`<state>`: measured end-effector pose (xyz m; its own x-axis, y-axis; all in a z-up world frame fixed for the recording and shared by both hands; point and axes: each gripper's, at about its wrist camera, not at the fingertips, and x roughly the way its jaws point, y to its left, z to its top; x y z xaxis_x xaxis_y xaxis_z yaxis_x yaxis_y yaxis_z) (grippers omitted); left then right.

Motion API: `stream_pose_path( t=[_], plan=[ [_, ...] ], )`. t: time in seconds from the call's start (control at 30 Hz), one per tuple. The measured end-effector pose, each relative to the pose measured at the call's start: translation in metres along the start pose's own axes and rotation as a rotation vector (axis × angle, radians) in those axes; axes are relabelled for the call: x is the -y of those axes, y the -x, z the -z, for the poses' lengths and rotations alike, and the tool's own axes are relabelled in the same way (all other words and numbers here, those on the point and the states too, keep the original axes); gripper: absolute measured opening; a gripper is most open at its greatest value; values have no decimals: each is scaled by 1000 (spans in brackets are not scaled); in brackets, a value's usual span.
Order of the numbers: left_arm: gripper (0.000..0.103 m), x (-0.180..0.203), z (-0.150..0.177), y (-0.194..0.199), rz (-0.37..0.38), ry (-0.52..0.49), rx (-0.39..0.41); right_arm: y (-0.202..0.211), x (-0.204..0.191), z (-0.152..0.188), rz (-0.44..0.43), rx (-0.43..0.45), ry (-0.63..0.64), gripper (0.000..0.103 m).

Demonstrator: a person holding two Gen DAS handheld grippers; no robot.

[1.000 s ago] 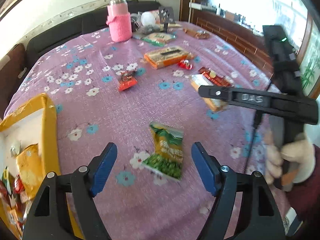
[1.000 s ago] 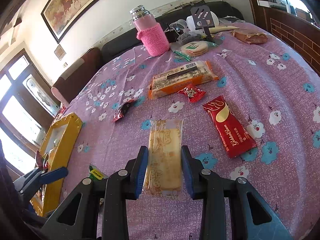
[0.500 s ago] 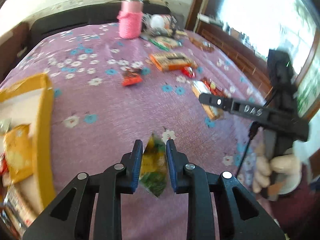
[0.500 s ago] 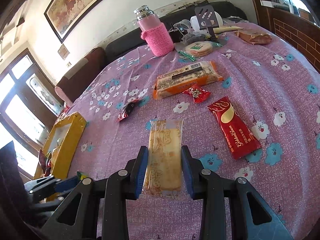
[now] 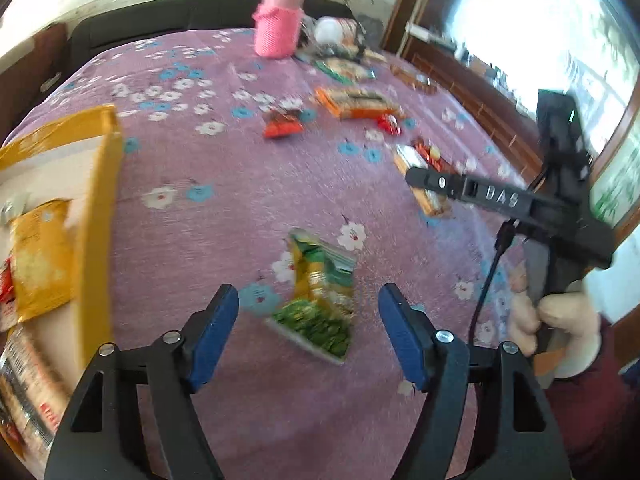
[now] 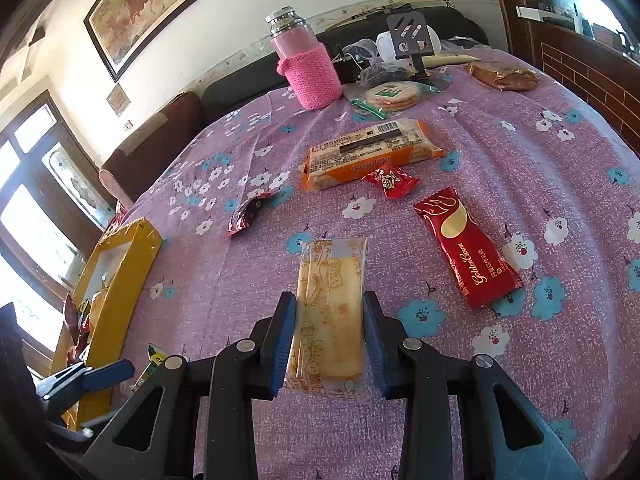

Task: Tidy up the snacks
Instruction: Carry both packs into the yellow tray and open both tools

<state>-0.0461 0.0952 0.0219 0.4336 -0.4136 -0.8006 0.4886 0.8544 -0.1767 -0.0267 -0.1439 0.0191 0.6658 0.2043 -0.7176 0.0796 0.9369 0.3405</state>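
While my left gripper (image 5: pixel 308 332) opens its jaws, the green snack bag (image 5: pixel 318 300) sits between the blue pads with clear gaps on both sides, so nothing is pinched there. That bag looks crumpled and half tipped on the purple flowered tablecloth (image 5: pixel 224 184), and the left view is smeared, so I cannot say if it has fully settled. The yellow box (image 5: pixel 96 216) stands at nine o'clock from it, well apart, with an orange packet (image 5: pixel 38 256) already inside.

Over on my right gripper (image 6: pixel 329 338), the jaws are clenched on the pale cracker pack (image 6: pixel 330 312), both pads pressed against its long sides. From that pack, the red wafer bar (image 6: pixel 466 250) lies at two o'clock, the small red candy (image 6: pixel 390 180) at one o'clock, and the long orange biscuit pack (image 6: pixel 372 152) just beyond it at twelve. A dark red sweet (image 6: pixel 248 214) rests at eleven.

My worry now: the green bag lies outside the box, so I judge it needs another grab, and a crinkly upright foil edge can slide off the pads. A soft cracker pack squeezed by its sides could buckle or crack. Swinging it toward the box risks clipping my left gripper, which shows beside the box wall in the right view.
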Motion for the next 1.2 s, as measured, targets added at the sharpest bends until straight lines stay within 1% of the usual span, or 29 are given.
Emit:
stream_pose_path(
  t=[0.03, 0.07, 0.1, 0.13, 0.2, 0.23, 0.3, 0.4, 0.57, 0.7, 0.73, 0.8, 0.87, 0.97, 1.03, 1.1, 1.2],
  plan=[
    [72, 5, 1, -6, -18, -27, -14, -1, 0, 0, 1, -3, 1, 35],
    [65, 13, 1, -11, -59, -61, -31, -1, 0, 0, 0, -5, 3, 35],
    [53, 18, 0, -11, -82, -82, -27, -1, -1, 0, -3, -6, 5, 35],
    [36, 23, 0, -11, -84, -104, -32, -1, -1, 0, -7, -7, 7, 35],
    [34, 27, 2, -7, -111, -110, -24, -1, -1, 0, -17, -9, 12, 35],
    [30, 26, 3, -3, -107, -96, -14, 0, -1, 0, -24, -10, 12, 35],
    [23, 18, 4, 10, -74, -29, 16, 0, 0, 0, -39, -13, 9, 35],
    [23, 3, 7, 28, -24, 61, 53, 3, -2, 0, -48, -7, 16, 35],
    [23, -30, 20, 78, 12, 178, 142, 9, -9, 2, -51, 14, 42, 35],
    [23, -59, 34, 116, 10, 254, 220, 19, -17, 3, -40, 63, 76, 35],
    [23, -68, 39, 125, 6, 273, 237, 23, -21, 4, -27, 83, 95, 34],
    [23, -86, 50, 143, -20, 309, 270, 25, -25, 5, -20, 89, 106, 34],
    [23, -101, 58, 152, -36, 341, 285, 28, -29, 6, -31, 82, 108, 34],
    [23, -128, 70, 159, -55, 406, 307, 36, -43, 10, -95, 60, 96, 34],
    [23, -149, 77, 160, -56, 459, 308, 40, -61, 11, -167, 28, 92, 34],
    [23, -163, 82, 157, -60, 495, 306, 42, -86, 12, -219, 5, 119, 34],
    [24, -178, 85, 151, -74, 519, 291, 37, -141, 18, -303, -56, 193, 34]
  ],
)
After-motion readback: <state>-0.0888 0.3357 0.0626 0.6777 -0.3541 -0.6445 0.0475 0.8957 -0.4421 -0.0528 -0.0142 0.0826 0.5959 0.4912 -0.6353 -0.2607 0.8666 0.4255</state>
